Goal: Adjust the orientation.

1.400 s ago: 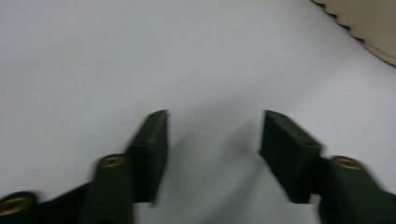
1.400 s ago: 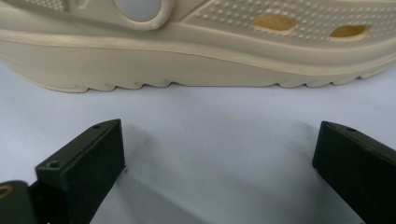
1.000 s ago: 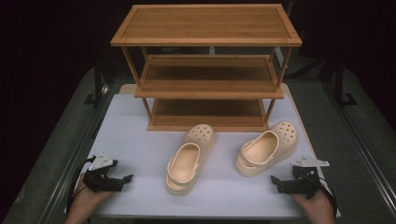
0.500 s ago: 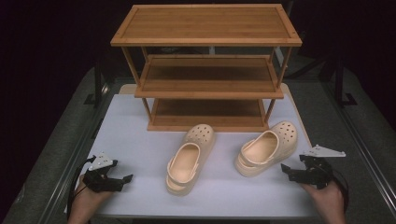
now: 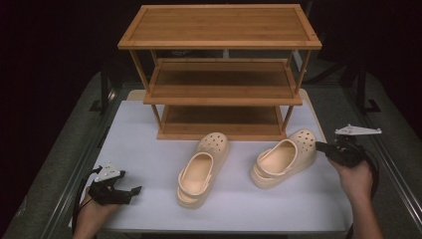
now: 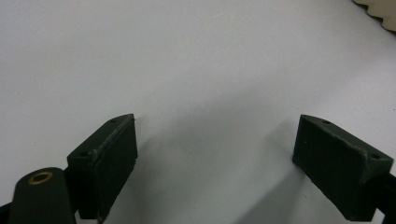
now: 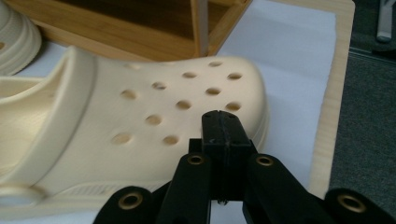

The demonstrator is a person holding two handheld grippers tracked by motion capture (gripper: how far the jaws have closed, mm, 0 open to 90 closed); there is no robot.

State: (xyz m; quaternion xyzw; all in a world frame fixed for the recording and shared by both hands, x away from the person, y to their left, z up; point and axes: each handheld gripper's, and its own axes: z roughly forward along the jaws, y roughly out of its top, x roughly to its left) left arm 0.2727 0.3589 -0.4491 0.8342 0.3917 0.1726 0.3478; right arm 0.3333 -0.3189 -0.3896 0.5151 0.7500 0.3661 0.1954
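Two cream clogs lie on the white table in front of a three-tier wooden shoe rack (image 5: 221, 74). The left clog (image 5: 201, 169) is near the middle and the right clog (image 5: 283, 159) sits further right. My right gripper (image 5: 318, 147) hovers just right of the right clog's toe, pointing at it. Its jaws have just been closing and stand shut (image 7: 223, 116) with nothing between them, the perforated toe (image 7: 154, 107) close behind. My left gripper (image 5: 137, 190) rests at the front left, open (image 6: 217, 135) over bare table.
The rack's bottom shelf and a leg (image 7: 201, 28) stand directly behind the right clog. A sliver of the other clog (image 7: 14, 37) shows at the left of the right gripper view. The table's right edge (image 7: 334, 93) borders dark floor.
My right gripper has risen and moved from the front edge toward the right clog's toe, and its jaws have gone from wide open to shut. The left gripper has stayed still.
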